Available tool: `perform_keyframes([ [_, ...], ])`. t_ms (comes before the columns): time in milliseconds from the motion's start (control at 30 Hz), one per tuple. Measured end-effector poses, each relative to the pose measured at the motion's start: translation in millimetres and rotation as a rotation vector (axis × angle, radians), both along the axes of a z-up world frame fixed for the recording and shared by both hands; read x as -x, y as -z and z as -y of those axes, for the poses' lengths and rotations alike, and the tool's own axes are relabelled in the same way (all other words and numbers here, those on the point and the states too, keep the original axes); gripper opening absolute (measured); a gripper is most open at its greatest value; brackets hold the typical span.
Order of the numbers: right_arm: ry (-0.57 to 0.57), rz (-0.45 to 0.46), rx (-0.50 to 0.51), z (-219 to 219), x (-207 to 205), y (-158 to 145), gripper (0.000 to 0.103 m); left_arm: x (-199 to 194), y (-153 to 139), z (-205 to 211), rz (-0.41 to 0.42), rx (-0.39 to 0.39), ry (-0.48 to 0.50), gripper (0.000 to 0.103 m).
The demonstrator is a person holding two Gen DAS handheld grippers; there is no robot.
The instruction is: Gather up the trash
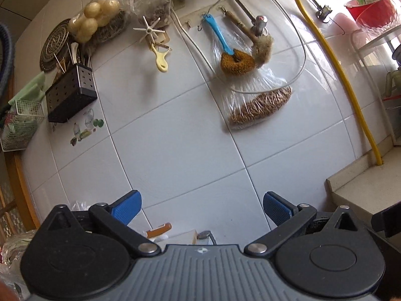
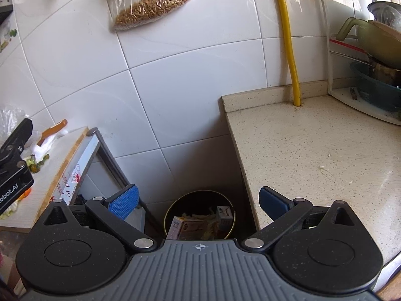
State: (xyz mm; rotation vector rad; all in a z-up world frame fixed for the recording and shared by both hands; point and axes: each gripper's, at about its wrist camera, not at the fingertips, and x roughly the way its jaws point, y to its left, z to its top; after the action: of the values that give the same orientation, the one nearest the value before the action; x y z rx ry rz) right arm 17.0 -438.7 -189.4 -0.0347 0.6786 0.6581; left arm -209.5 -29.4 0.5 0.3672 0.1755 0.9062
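Bench (image 2: 313,150) at right: bare. Bin (image 2: 200,215) on floor between bench and left stand, holding cardboard cartons (image 2: 186,227): light, stiff, crushable; grip across flat faces. Left gripper (image 1: 201,210) and right gripper (image 2: 198,204): fingers spread wide, empty.

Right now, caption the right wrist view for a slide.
Open right tool above a bin of boxes, between counter and board.

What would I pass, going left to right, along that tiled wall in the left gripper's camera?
Black utensil holder → cream peeler → blue-handled brush → bag of brown grain → yellow hose → red bowl.
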Motion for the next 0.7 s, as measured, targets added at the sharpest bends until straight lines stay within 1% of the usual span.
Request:
perform_keyframes([
  [33, 0.0, 0.0, -0.004, 0.9, 0.4, 0.1, 0.103, 0.6, 2.2, -0.6, -0.012, 0.014, -0.008, 0.102],
  [133, -0.012, -0.01, 0.0, -0.7, 0.8, 1.5, 0.103, 12.2, 5.5, -3.2, -0.005, 0.057, -0.024, 0.102],
  [233, -0.034, -0.002, 0.015, -8.3, 4.3, 1.3, 0.103, 17.7, 3.5, -12.4, -0.013, 0.141, -0.02, 0.102],
  [333, -0.053, -0.002, 0.013, -15.9, 7.8, -0.1, 0.103, 22.0, 1.9, -20.8, 0.003, 0.222, -0.013, 0.102],
  [367, -0.058, 0.002, 0.012, -18.0, 10.2, -0.8, 0.103, 23.6, 3.0, -21.5, 0.012, 0.228, -0.016, 0.102],
  [400, -0.061, 0.007, 0.009, -19.3, 12.8, -1.6, 0.103, 24.9, 3.6, -21.1, 0.02, 0.218, -0.021, 0.102],
  [500, -0.06, 0.026, 0.006, -20.3, 21.5, -3.4, 0.103, 30.4, 5.7, -14.3, 0.046, 0.141, -0.044, 0.102],
  [567, -0.055, 0.035, 0.0, -18.4, 25.6, -4.7, 0.103, 34.1, 5.5, -9.9, 0.064, 0.104, -0.045, 0.102],
  [633, -0.044, 0.051, -0.022, -13.7, 29.2, -7.0, 0.103, 35.7, 4.7, -7.8, 0.065, 0.105, -0.023, 0.102],
  [700, -0.032, 0.068, -0.03, -11.0, 31.7, -9.9, 0.103, 34.1, 3.7, -7.5, 0.047, 0.136, 0.009, 0.102],
])
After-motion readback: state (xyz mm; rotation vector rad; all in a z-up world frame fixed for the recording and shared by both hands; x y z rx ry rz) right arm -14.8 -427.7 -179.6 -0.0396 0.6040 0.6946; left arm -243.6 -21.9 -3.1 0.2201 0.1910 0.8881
